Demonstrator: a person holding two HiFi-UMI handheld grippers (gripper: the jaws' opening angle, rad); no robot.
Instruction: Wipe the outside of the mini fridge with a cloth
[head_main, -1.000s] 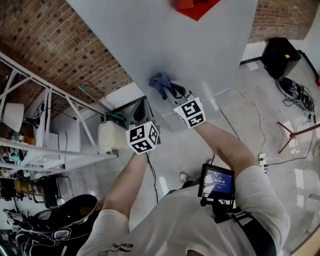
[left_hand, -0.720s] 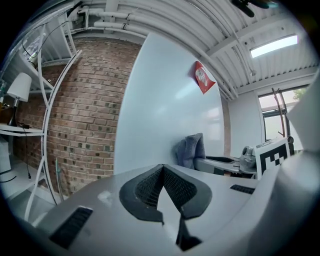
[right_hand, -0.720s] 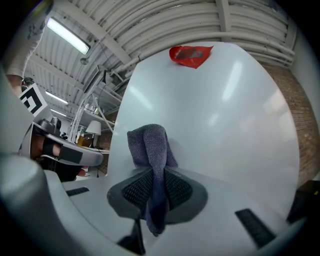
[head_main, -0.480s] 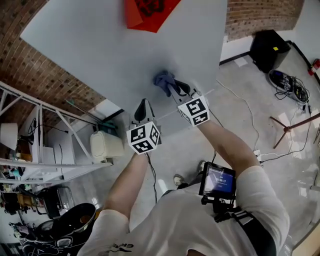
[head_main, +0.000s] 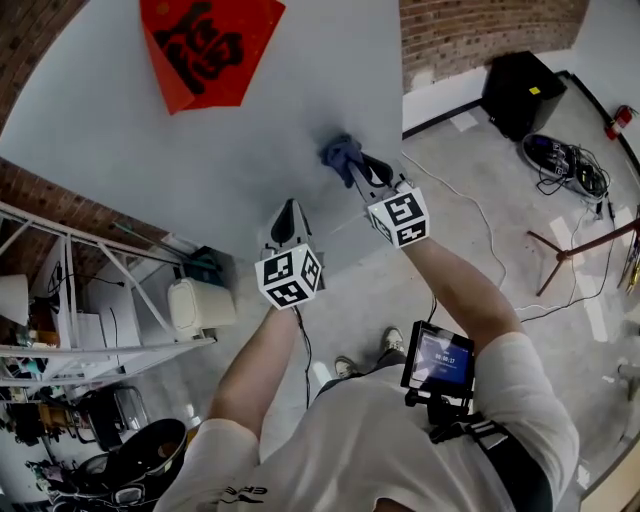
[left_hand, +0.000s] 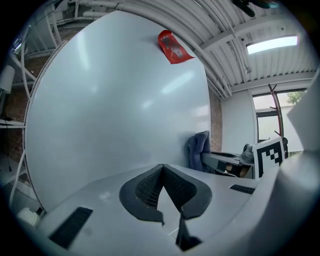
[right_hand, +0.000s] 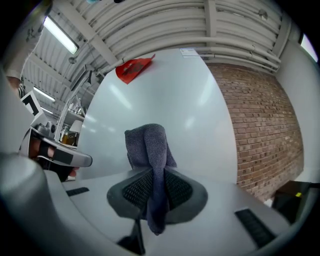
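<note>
Mini fridge (head_main: 200, 150): pale flat panel, with a red diamond decoration (head_main: 205, 45) toward its far edge. Brick wall (head_main: 480, 30) behind it; concrete floor (head_main: 480, 210) strewn with cables (head_main: 560, 165). Left gripper (left_hand: 162, 187): jaws closed together, nothing held, at the panel's near edge. Right gripper (right_hand: 152, 192): jaws clamped on a folded blue-grey cloth (right_hand: 150, 145). Its long axis runs along the jaws, bunched end pointing into the panel near its right edge.

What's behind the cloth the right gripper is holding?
The pale fridge panel fills the view behind the cloth, clamped in the right gripper; a red decoration sits higher up. The patch directly behind the cloth is covered, so contact can't be confirmed.
</note>
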